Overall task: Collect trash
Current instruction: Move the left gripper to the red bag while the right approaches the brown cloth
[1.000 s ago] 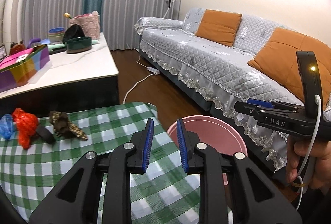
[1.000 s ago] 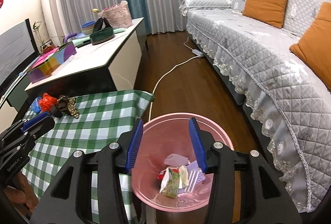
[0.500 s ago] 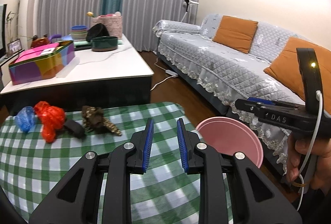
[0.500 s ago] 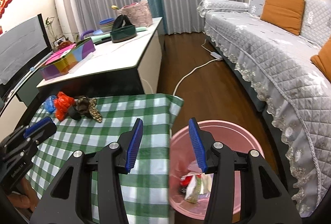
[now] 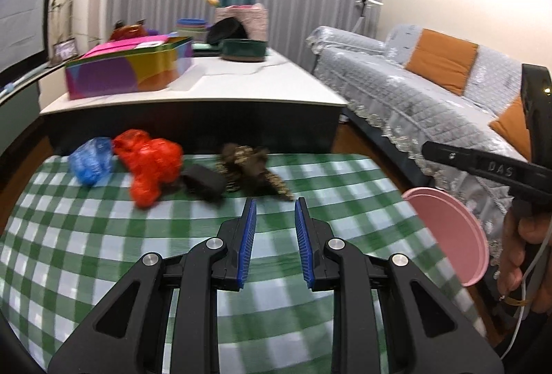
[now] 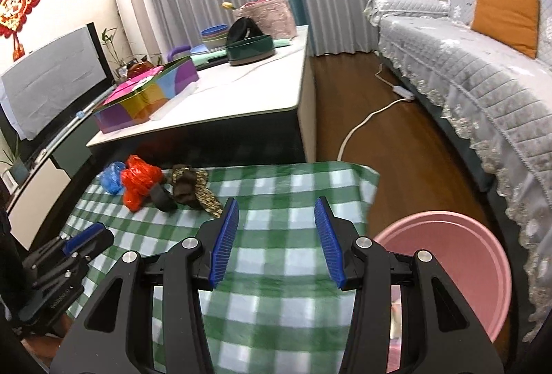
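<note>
Item: trash pile, four pieces, on the green checked cloth (image 5: 103, 253). A blue crumpled bag (image 5: 91, 163), a red crumpled bag (image 5: 150, 167), a small black block (image 5: 203, 182) and a brown patterned wrapper (image 5: 248, 167) lie in a touching row, ahead of both tongs and to the left of their centre lines.

Left gripper (image 5: 272, 229): jaws a narrow gap apart, nothing between them. The brown wrapper's tail lies just beyond the fingertips.

Right gripper (image 6: 277, 229): jaws standing wider, likewise empty. The pile sits ahead and to its left, further off than from the left tongs.

Receptacle: pink bin (image 6: 465, 256), low and to the right of both tongs, beside the cloth's edge (a scrap of its contents shows at the bottom of the right view).

Change: a second ago the right tongs pointed straight down into the bin and the left faced the sofa (image 5: 431, 87); both have swung leftward, so the pile now fills the middle ground and the bin has slid to the margin.

Reading: a drop looks finished and a fresh pickup is under way. The left tongs would likely need to widen before taking anything bulky.
</note>
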A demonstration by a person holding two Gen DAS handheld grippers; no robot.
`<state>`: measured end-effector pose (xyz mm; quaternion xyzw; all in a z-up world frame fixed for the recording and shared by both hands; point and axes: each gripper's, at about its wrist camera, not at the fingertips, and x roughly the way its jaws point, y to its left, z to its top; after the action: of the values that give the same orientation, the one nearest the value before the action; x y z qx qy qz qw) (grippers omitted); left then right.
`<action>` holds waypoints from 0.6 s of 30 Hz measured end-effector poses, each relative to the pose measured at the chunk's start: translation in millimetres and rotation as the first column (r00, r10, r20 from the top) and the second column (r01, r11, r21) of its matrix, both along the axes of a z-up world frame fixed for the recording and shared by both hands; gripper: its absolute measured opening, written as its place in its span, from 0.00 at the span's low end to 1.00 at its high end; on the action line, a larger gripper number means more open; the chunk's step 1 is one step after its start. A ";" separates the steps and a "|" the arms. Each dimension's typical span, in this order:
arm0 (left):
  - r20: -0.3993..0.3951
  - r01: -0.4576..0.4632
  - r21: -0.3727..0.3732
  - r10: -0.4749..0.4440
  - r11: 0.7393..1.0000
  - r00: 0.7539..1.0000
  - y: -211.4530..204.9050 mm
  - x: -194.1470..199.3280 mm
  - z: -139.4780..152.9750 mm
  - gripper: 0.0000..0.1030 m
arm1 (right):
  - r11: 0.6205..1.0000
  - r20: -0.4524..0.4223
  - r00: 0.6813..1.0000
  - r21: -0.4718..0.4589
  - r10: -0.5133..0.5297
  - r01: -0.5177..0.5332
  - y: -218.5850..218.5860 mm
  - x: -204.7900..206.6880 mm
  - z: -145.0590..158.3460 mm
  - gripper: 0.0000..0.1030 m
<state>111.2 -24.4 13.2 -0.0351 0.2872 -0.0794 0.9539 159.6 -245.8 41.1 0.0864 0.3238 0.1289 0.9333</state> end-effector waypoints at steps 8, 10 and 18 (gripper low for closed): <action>0.004 -0.068 0.037 0.067 0.997 0.998 35.2 23.7 -12.1 0.23 | 0.998 0.007 0.999 0.036 0.048 -0.049 42.0 27.4 -18.2 0.45; 0.007 -0.086 0.044 0.086 0.995 0.996 45.8 34.2 -14.7 0.23 | 0.998 0.007 0.999 0.040 0.054 -0.054 50.4 33.3 -21.3 0.45; -0.002 -0.196 0.015 0.196 0.981 0.981 89.2 75.5 -17.6 0.31 | 0.994 -0.003 0.994 0.025 0.108 -0.108 91.8 60.0 -38.5 0.57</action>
<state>186.7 64.8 -4.4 -0.0560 0.2845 0.0170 0.9569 219.7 -153.9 2.6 0.0804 0.3283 0.1832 0.9232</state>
